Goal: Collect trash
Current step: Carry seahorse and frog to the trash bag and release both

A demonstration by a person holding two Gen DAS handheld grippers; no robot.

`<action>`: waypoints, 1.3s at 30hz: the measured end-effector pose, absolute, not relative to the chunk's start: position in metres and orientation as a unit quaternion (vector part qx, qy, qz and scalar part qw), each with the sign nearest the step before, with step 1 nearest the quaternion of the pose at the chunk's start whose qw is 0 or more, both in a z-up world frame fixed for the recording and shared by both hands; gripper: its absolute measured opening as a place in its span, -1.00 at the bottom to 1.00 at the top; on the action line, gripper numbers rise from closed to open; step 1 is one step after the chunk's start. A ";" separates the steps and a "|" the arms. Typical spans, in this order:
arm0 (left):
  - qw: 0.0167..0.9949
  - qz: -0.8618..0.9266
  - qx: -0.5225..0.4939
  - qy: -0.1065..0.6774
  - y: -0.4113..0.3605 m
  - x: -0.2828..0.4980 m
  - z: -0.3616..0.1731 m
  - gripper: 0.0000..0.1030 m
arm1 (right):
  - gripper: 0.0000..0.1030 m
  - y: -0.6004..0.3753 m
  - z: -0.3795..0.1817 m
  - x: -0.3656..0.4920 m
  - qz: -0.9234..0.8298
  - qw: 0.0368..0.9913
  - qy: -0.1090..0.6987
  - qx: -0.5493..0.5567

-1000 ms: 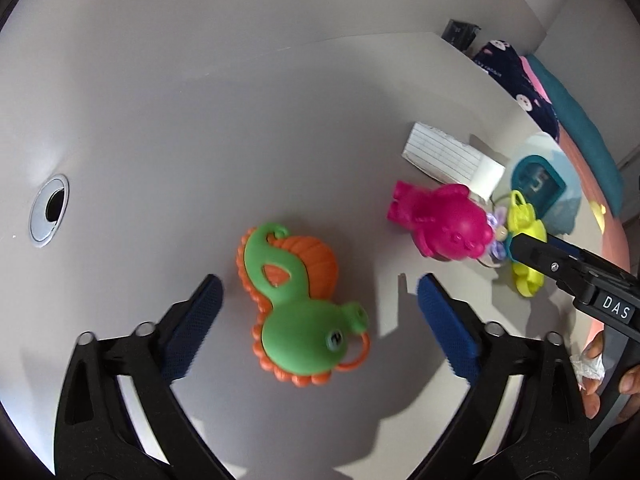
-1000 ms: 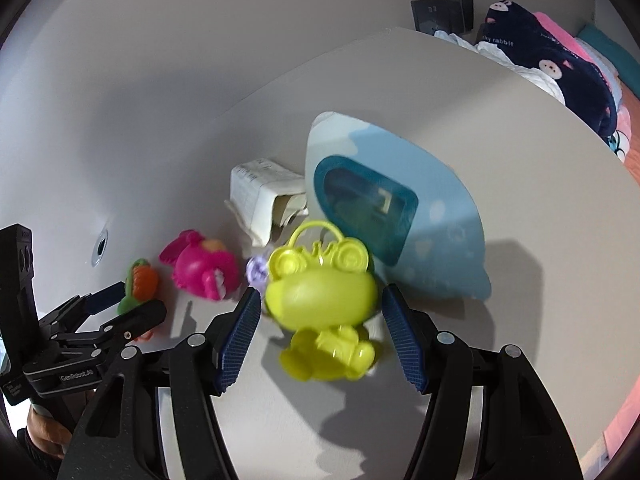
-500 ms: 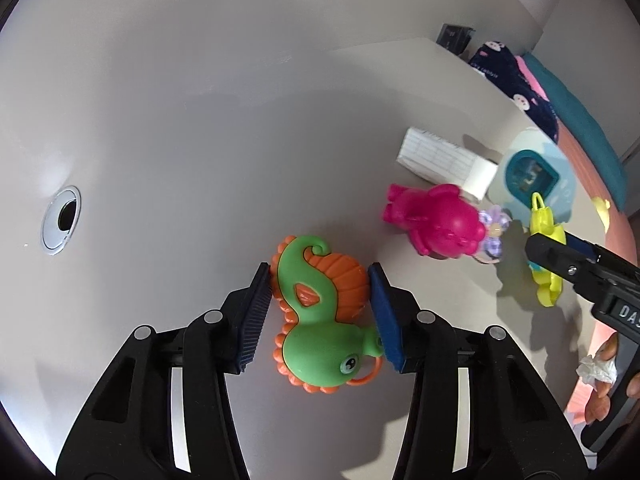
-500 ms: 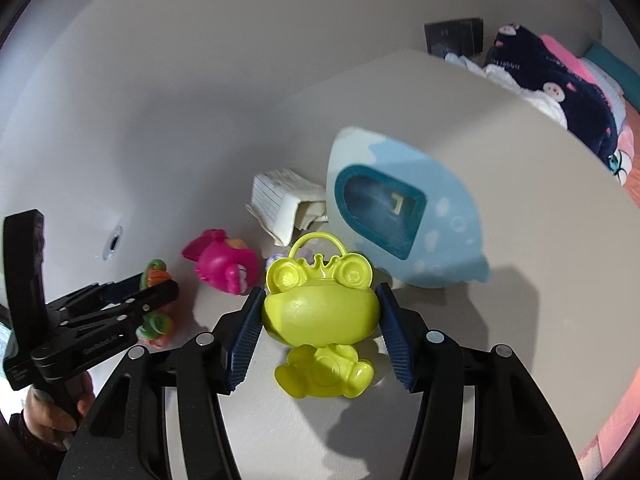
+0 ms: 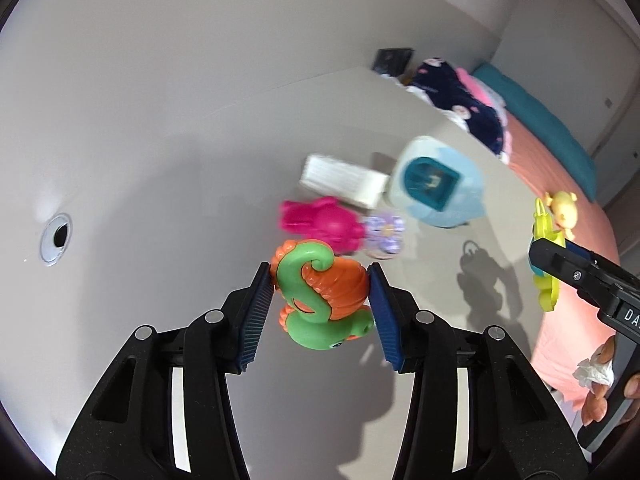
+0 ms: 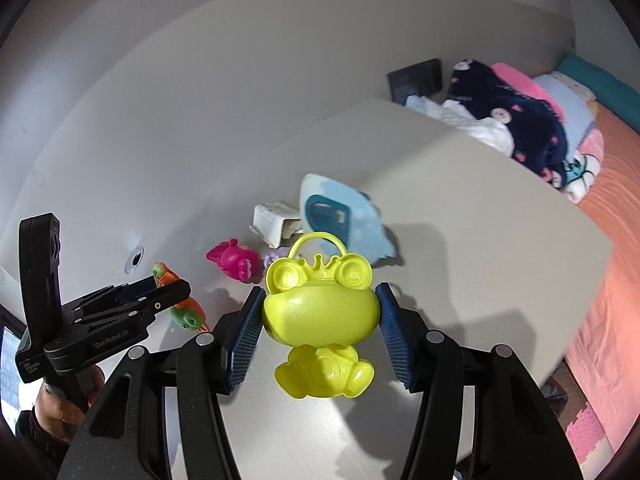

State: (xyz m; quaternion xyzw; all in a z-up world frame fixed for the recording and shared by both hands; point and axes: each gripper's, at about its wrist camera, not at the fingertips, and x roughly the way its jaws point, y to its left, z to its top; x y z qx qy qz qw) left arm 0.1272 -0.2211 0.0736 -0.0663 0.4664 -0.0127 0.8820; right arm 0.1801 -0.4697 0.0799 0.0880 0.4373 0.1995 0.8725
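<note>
The left claw (image 5: 320, 304) pinches a green and orange seahorse toy (image 5: 322, 300) between its two blue pads. The toy is up off the gray tabletop (image 5: 160, 200), and its shadow falls below it. The right claw (image 6: 318, 328) squeezes a yellow frog toy (image 6: 320, 312) by the sides of its big head. The frog's little body hangs down between the claw's fingers, above the tabletop.

More things lie on the tabletop past the claws. A pink toy (image 5: 320, 222) lies near a small purple flower toy (image 5: 384, 232). Behind them is a white paper box (image 5: 344, 180), just beside a light blue toy with a dark blue window (image 5: 436, 184). A round hole (image 5: 56, 236) sits in the tabletop far to the left. Beside the tabletop is a bed with an orange cover (image 6: 612, 240) and a dark blue blanket (image 6: 512, 120). The right hand (image 5: 600, 384) also holds a bit of white tissue (image 5: 594, 372).
</note>
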 end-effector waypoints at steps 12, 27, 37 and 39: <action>0.888 -0.100 -0.020 0.449 -0.322 0.127 0.095 -0.08 | 0.12 -0.564 0.100 0.129 0.127 0.899 0.396 0.135; 0.849 -0.267 0.055 0.453 -0.490 0.122 0.089 -0.08 | 0.12 -0.692 0.099 0.055 -0.008 0.911 0.367 0.187; 0.811 -0.339 0.101 0.467 -0.569 0.105 0.071 -0.08 | 0.12 -0.751 0.084 0.005 -0.086 0.900 0.363 0.226; 0.804 -0.346 0.107 0.471 -0.579 0.103 0.067 -0.07 | 0.12 -0.760 0.080 -0.001 -0.090 0.895 0.367 0.235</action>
